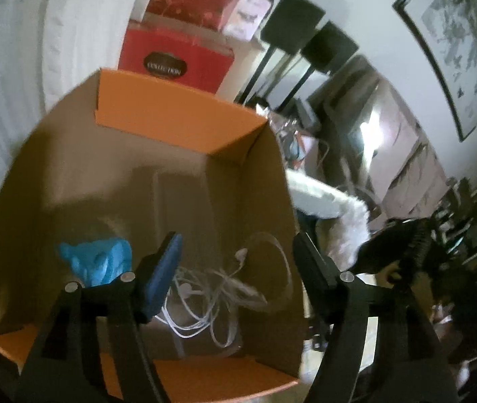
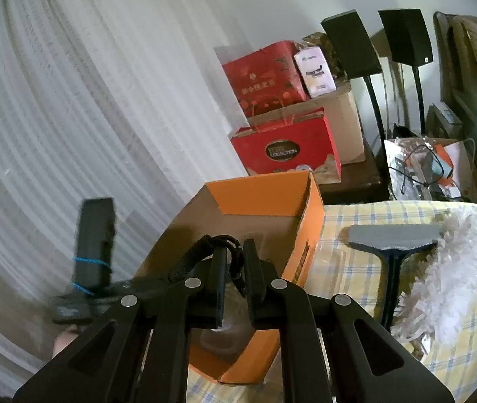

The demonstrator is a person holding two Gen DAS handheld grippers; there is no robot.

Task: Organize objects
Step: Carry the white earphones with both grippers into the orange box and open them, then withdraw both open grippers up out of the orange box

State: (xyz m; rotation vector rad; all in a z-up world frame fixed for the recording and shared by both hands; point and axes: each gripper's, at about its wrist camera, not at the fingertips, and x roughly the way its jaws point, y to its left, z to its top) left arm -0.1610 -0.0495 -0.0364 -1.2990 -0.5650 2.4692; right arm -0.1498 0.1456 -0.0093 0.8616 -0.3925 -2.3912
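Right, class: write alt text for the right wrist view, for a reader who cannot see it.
The right gripper, nearly shut, pinches a black strap over an open orange cardboard box on a yellow checked cloth. A white duster lies to the right.

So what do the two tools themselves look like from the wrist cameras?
Both are matte black plastic with angular linkage arms that have triangular cut-outs, joined by round silver pivot pins. The left tool has flat fingers, one faced with a blue pad. The right tool has flat, straight black fingers. No cables, sleeves or printed markings show on either.
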